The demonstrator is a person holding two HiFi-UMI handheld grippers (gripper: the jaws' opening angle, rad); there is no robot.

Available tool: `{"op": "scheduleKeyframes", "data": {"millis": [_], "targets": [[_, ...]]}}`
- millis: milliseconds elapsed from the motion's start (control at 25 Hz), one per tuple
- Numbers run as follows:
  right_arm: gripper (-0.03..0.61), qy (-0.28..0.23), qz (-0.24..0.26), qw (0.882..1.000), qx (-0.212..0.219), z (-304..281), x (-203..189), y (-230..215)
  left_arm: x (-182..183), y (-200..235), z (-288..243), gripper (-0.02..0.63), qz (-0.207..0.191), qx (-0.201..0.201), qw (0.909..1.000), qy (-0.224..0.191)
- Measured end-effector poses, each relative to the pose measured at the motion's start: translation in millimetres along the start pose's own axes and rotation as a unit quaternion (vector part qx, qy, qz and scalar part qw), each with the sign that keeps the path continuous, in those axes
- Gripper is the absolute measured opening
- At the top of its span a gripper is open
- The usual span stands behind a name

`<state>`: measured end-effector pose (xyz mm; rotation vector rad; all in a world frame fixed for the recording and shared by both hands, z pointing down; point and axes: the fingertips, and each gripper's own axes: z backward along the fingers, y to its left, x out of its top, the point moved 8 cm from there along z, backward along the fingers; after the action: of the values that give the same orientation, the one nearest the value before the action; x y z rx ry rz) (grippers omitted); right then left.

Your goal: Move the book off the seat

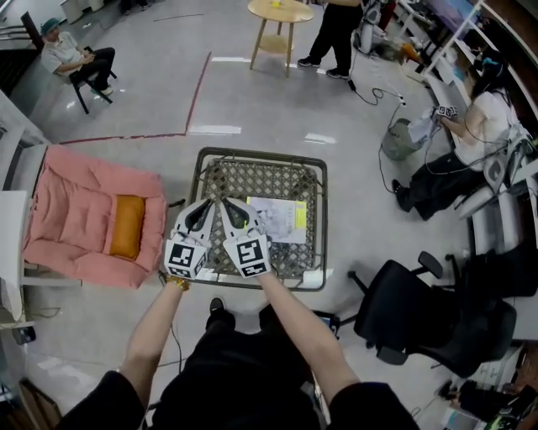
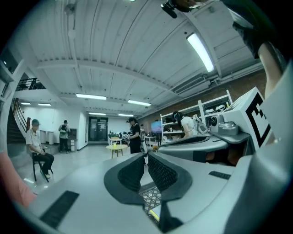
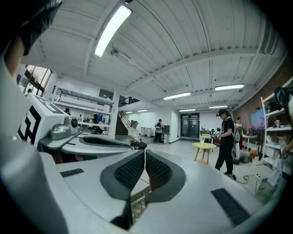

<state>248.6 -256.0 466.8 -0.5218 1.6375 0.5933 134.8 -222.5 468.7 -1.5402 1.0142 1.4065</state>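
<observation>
A white book with a yellow panel lies flat on the woven seat of a metal-framed chair, toward its right side. Both grippers hover over the seat's front left part, side by side and pointing away from me. My left gripper has its pads meeting at the tips with nothing between them. My right gripper is shut and empty too, just left of the book. Below the jaws in the left gripper view, a corner of the book and the weave show.
A pink padded armchair with an orange cushion stands to the left. A black office chair is at the right. Further off are a round wooden table, a standing person and seated people.
</observation>
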Motion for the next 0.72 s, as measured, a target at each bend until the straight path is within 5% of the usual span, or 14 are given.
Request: {"op": "scheduleKeyframes", "data": {"millis": [240,720], "targets": [[0.015,-0.039,0.025,0.999,0.009,7,19,17,17,5,19,0.037,-0.014,0.008,0.9993,-0.034],[0.014,-0.04,0.053,0.998,0.006,6,22,35,20,11,38,0.036,-0.022,0.021,0.9974,-0.066]]}}
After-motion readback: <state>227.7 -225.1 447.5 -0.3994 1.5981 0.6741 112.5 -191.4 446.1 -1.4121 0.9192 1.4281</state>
